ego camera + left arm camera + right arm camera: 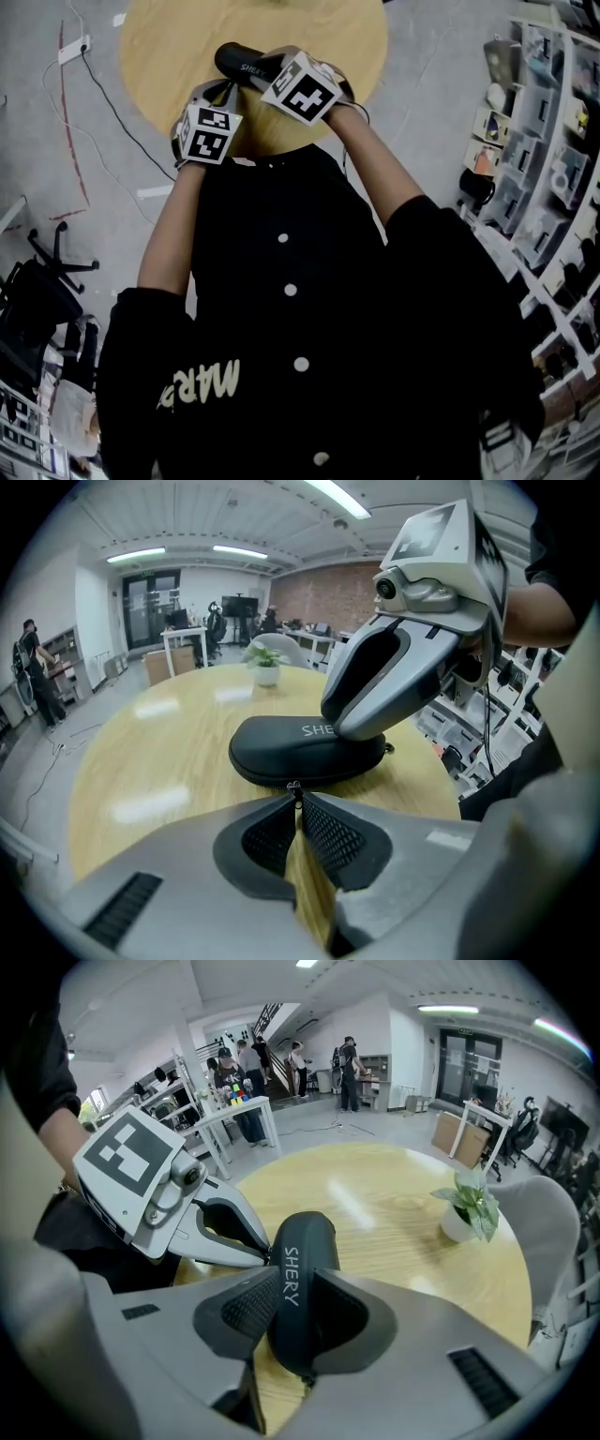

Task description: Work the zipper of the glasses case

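A black zipped glasses case (281,747) with white lettering lies on the round wooden table (141,761). My left gripper (297,794) is shut, and the small zipper pull (294,787) is pinched between its fingertips at the case's near edge. My right gripper (295,1288) is shut on the case (302,1251), with one pad on each long side of it. In the head view the case (236,60) sticks out to the left of the right gripper (270,73), and the left gripper (228,92) sits just below it.
A small potted plant (472,1206) stands on the far side of the table (394,1241), and a grey chair (548,1232) is behind it. Shelves (544,187) stand at the right. A cable (103,103) runs across the floor at the left.
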Demonstrator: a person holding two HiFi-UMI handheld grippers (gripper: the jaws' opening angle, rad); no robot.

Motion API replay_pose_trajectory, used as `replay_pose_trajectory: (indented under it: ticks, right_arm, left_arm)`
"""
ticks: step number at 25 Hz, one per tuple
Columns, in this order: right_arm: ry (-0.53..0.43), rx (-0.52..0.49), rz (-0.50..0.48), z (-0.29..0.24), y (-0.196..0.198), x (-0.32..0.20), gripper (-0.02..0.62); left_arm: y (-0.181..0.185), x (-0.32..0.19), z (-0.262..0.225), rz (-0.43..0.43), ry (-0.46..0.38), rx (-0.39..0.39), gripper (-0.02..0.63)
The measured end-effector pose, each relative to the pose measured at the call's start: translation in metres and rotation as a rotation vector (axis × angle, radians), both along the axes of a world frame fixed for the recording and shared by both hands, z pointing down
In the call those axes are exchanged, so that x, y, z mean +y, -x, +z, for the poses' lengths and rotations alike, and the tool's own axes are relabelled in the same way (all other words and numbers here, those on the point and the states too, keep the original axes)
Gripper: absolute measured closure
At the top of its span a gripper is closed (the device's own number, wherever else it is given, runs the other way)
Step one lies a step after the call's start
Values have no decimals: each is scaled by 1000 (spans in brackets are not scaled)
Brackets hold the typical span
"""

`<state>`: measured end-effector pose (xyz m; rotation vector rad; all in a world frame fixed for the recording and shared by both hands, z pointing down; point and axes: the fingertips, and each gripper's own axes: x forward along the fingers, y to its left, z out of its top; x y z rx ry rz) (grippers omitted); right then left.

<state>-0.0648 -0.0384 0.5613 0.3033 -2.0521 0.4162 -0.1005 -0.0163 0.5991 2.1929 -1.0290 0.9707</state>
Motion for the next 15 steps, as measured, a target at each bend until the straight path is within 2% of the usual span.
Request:
replay_pose_trajectory:
  ticks: [4, 15]
  right_arm:
    - [1, -3, 9, -1, 2, -3, 476]
    - [-15, 15, -4, -1, -1, -5, 474]
  left_arm:
    - [3, -2, -1, -13, 11, 1, 583]
    - [1, -4, -6, -21, 35, 71, 584]
